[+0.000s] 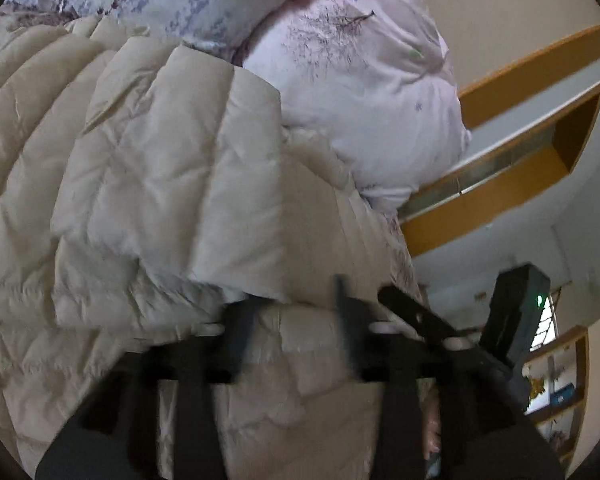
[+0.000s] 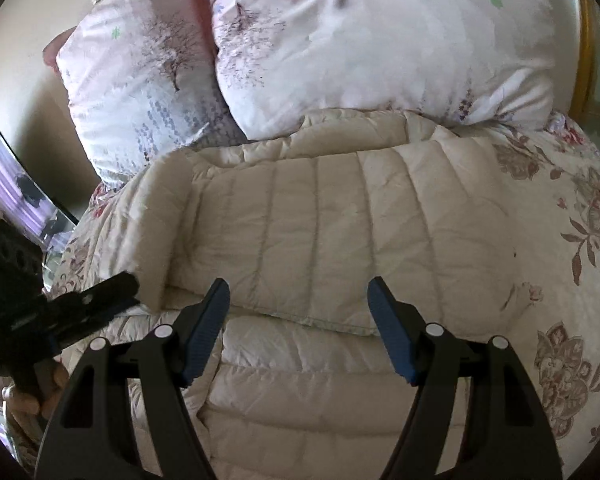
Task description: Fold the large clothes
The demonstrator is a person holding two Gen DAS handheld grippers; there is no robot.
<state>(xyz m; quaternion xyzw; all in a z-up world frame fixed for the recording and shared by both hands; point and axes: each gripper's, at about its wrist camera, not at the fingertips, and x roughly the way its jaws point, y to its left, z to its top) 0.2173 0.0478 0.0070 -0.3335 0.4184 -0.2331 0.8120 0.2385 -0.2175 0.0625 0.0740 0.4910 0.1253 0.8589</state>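
Down jacket lies folded, long axis crosswise; both grippers' jaws released.

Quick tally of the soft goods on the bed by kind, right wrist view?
Cream puffer coat: 1
Pink tree-print pillows: 2
Floral bedspread: 1
Total: 4

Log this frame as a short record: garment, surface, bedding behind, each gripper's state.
garment: cream quilted coat, partly folded, one flap laid over the body
surface: bed with flowered sheet
bedding behind: pink printed duvet and pillow
left gripper: blurred, open, above the coat
right gripper: open, nothing between the fingers
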